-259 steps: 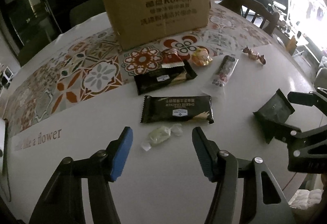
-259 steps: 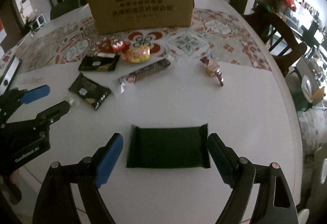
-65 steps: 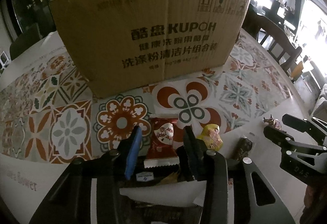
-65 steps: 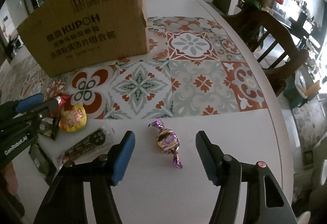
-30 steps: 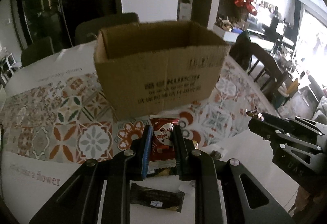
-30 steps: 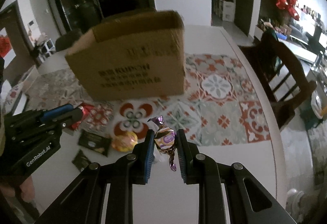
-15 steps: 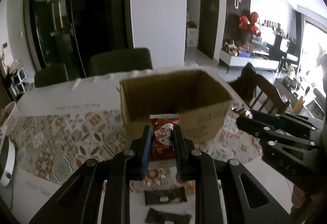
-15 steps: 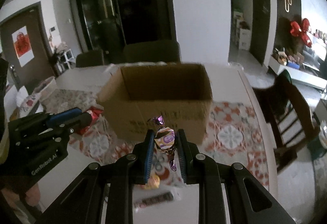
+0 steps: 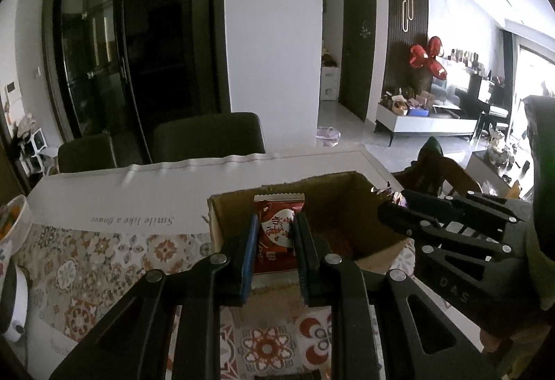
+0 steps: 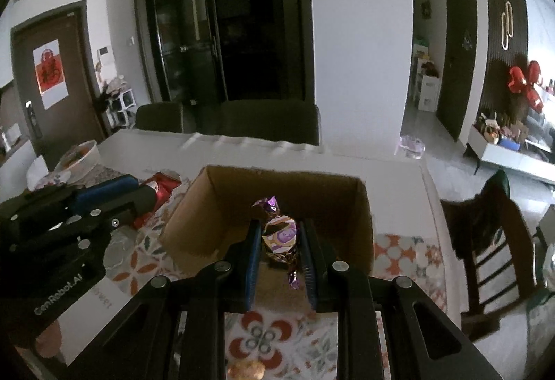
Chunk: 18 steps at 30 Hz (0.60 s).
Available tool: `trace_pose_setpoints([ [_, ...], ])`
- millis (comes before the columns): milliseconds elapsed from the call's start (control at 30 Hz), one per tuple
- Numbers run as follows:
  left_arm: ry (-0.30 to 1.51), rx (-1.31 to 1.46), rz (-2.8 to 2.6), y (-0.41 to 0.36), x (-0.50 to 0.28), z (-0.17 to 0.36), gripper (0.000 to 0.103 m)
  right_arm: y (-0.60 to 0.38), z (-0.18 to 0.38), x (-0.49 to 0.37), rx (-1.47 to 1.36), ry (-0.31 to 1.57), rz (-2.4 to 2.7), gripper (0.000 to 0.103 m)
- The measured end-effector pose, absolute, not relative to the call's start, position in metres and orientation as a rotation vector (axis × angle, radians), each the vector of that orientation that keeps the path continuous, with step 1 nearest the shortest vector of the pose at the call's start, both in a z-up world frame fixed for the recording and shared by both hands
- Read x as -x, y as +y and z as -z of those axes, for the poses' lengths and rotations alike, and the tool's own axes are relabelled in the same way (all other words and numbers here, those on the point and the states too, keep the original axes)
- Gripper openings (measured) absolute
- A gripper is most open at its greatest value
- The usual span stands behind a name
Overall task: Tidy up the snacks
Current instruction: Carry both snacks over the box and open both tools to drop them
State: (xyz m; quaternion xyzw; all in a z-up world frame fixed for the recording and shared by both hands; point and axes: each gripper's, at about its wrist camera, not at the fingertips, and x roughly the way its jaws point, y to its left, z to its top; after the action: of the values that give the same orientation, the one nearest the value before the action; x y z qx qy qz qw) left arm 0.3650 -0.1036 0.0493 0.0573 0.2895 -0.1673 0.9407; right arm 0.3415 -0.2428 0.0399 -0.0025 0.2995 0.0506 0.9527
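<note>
Claws [image 9: 274,234] with snacks over box [image 9: 347,192]

- Open brown corrugated cardboard box [image 10: 277,206]: matt, rough paper.
- Red foil snack packet [image 9: 277,230]: glossy.
- Purple twist-wrapped candy [image 10: 281,236]: shiny foil.
- Patterned tablecloth [image 9: 86,269]: smooth.
- Black gripper [image 9: 274,251]: matt plastic, metal rivets.

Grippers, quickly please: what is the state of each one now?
Left gripper: closed on the red snack packet.
Right gripper: closed on the purple wrapped candy.
</note>
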Motion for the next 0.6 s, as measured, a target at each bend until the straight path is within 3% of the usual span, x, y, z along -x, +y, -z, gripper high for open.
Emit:
trace_pose_setpoints([
  [467, 0.668, -0.096, 0.371, -0.12, -0.422, -0.03, 0.024, -0.255, -0.026, -0.399, 0.006, 0.692, -0.083, 0.024],
  [533, 0.672, -0.087, 0.362, -0.119, -0.427, -0.028, 0.037, -0.257, -0.024, -0.404, -0.006, 0.711, -0.067, 0.03],
  [600, 0.663, -0.087, 0.354, -0.119, -0.428, -0.027, 0.053, -0.264, -0.022, -0.408, -0.032, 0.725, -0.056, 0.058],
])
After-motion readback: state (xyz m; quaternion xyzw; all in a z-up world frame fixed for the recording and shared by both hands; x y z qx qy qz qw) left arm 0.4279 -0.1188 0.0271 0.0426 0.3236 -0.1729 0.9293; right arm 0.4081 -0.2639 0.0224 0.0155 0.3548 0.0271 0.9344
